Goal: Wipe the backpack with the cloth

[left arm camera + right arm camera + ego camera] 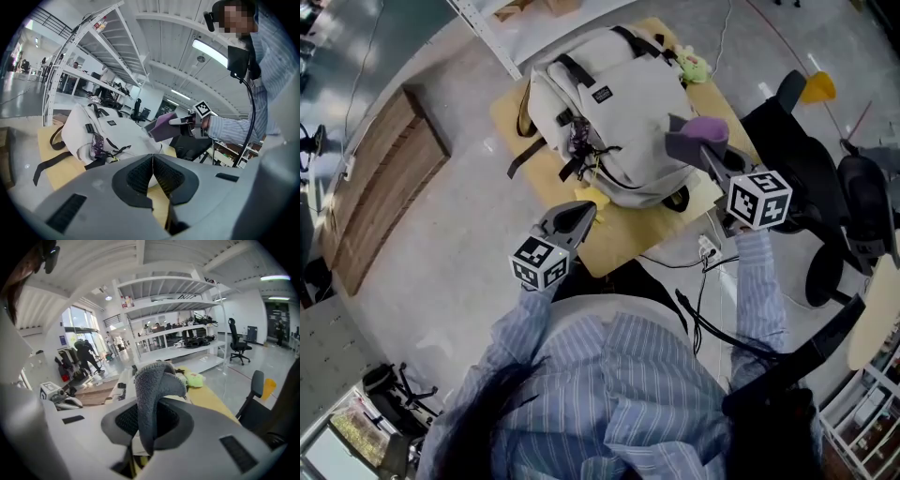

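A light grey backpack [614, 112] with black straps lies on a small yellow table [619, 246]; the left gripper view shows the backpack [108, 131] too. My right gripper [705, 153] is raised over the pack's right side, shut on a folded cloth [697, 135], grey outside and purple inside. In the right gripper view the cloth [152, 394] hangs out of the jaws. My left gripper [574, 218] is shut and empty, hovering off the pack's near edge. From the left gripper view I see the cloth [161, 127] held above the backpack.
A green soft toy [692, 64] lies at the table's far right corner. A black office chair [811, 178] stands right of the table, cables [698, 267] trail on the floor by it, a wooden platform [380, 197] lies to the left, and white shelving [487, 28] stands behind.
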Demonstrator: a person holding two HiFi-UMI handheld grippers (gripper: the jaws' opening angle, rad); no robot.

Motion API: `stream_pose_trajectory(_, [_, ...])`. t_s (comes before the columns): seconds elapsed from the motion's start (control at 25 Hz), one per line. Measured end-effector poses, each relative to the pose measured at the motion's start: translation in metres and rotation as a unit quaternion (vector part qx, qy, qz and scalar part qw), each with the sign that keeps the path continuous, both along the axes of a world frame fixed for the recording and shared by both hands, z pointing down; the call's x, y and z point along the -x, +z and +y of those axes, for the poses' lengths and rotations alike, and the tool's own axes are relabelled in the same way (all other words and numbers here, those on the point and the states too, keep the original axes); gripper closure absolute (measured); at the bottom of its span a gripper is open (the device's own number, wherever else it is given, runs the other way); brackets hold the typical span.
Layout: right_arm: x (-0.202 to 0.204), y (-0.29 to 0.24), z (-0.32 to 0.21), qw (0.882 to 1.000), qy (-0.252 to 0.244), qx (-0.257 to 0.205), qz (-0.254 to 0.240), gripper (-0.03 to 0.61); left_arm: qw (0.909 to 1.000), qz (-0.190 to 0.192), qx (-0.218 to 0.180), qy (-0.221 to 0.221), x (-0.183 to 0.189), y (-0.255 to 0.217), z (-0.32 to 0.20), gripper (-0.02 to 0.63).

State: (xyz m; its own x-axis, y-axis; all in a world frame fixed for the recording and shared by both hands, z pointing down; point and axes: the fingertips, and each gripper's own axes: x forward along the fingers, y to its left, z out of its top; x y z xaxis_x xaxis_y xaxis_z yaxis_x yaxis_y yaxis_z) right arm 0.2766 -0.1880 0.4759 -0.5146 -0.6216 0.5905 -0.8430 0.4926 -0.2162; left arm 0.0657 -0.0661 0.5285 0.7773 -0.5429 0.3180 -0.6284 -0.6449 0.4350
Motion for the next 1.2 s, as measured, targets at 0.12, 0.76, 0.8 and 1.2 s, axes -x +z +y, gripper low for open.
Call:
stream_pose_trajectory(0.12, [0.040, -0.001, 0.039, 0.998, -0.054, 0.011, -0.021, 0.537, 1.0000, 0.001, -0.001, 0.000, -0.006, -0.001, 0.007, 0.609])
stream_pose_trajectory(0.76, [0.068, 0.094, 0.111, 0.975, -0.197, 0.052, 0.091, 0.537, 0.9999, 0.001, -0.005, -0.009, -0.034, -0.004, 0.050, 0.609])
stream_pose_trajectory(0.8, [0.059, 0.094, 0.105, 0.976, -0.188, 0.049, 0.097, 0.537, 0.9999, 0.001, -0.005, -0.012, -0.034, -0.004, 0.053, 0.609])
stream_pose_trajectory(1.2, [-0.057, 0.083, 0.052, 0.989, -0.055, 0.035, 0.130, 0.537, 0.9994, -0.001, -0.009, -0.034, -0.034, -0.007, 0.070, 0.609])
